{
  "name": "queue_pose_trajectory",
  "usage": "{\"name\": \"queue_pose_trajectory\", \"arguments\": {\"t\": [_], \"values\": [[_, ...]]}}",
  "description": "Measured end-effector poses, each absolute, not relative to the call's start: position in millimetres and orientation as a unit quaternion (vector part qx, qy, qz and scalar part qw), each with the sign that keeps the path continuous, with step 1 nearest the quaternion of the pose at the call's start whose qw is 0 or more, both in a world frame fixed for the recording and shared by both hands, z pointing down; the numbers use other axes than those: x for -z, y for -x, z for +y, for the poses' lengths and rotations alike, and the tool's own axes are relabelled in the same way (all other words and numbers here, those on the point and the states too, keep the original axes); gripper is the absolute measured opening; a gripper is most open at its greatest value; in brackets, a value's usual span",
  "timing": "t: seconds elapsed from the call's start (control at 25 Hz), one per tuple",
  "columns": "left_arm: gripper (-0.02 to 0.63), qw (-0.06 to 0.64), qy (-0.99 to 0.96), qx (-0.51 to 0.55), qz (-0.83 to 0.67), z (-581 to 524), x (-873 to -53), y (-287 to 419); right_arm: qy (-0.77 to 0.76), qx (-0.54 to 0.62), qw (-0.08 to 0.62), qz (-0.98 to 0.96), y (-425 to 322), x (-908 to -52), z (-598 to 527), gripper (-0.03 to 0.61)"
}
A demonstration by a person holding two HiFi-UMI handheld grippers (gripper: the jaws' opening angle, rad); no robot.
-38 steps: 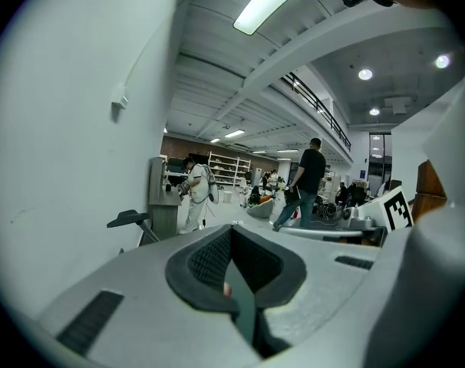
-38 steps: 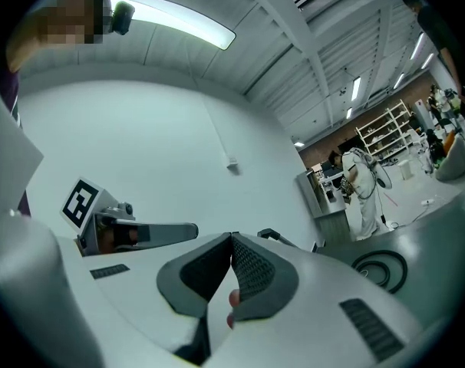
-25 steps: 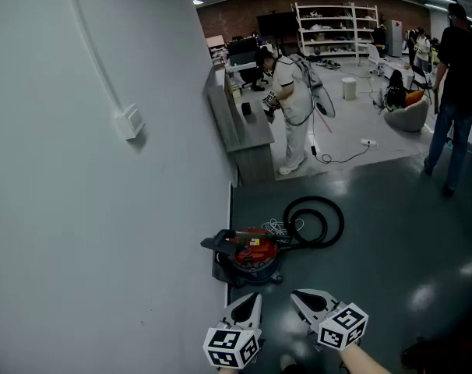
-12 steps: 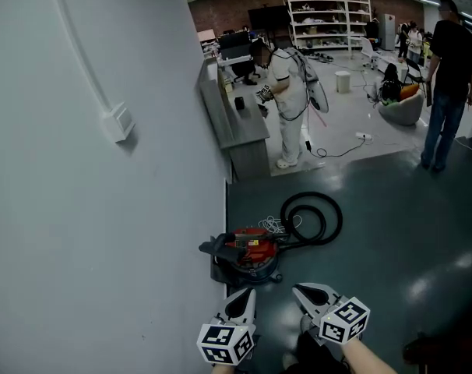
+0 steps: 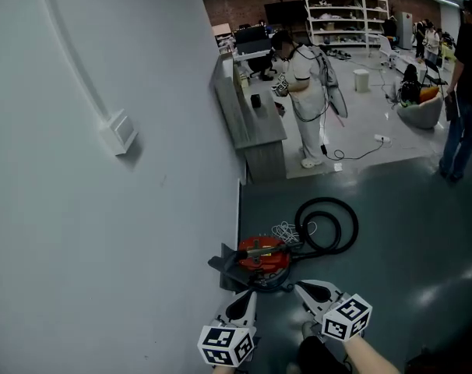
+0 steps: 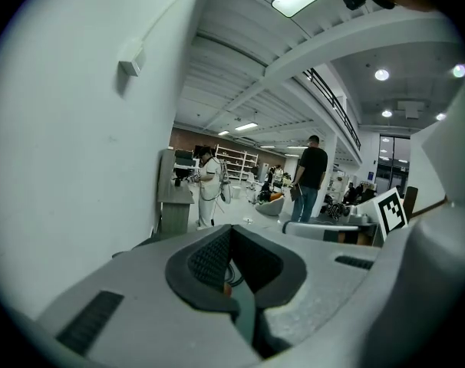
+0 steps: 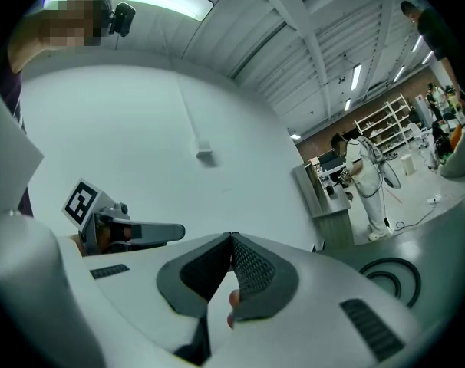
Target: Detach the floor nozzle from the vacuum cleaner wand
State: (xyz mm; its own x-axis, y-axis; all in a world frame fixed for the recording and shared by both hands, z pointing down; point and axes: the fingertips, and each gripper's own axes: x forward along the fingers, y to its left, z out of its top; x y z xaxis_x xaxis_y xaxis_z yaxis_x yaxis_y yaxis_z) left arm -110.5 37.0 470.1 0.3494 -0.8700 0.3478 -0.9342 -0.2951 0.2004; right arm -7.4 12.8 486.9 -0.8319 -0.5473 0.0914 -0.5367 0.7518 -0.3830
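A red canister vacuum cleaner (image 5: 261, 257) stands on the dark floor against the white wall. Its black hose (image 5: 329, 224) lies coiled behind it to the right. A dark part (image 5: 223, 265) juts out at the canister's left; I cannot tell whether it is the nozzle. My left gripper (image 5: 248, 297) (image 6: 231, 228) hangs just in front of the canister, shut and empty. My right gripper (image 5: 301, 288) (image 7: 232, 238) is beside it, also shut with nothing held. In the right gripper view the left gripper (image 7: 129, 232) and the hose (image 7: 390, 274) both show.
The white wall (image 5: 103, 209) runs along the left with a cable duct and a small box (image 5: 118, 131). A grey counter (image 5: 251, 123) stands beyond, a person in white (image 5: 308, 100) at it. Another person (image 5: 466, 92) stands far right; a white cable (image 5: 361, 153) lies on the floor.
The view and both grippers have come closer to the vacuum cleaner, which now lies just beyond the fingertips. Both grippers stayed shut. The person at the right has moved toward the frame's edge.
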Motion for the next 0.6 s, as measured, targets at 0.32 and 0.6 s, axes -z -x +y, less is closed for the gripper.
{"name": "queue_pose_trajectory", "arguments": {"t": [0.32,0.6], "values": [[0.005,0.194,-0.779,-0.098,-0.588,-20,-476,126,0.252,0.213,-0.003,0.944,25,-497,-50,0.018],[0.005,0.187,-0.762,-0.138,-0.604,-61,-486,134,0.22,0.222,-0.013,0.95,33,-504,-92,0.018]]}}
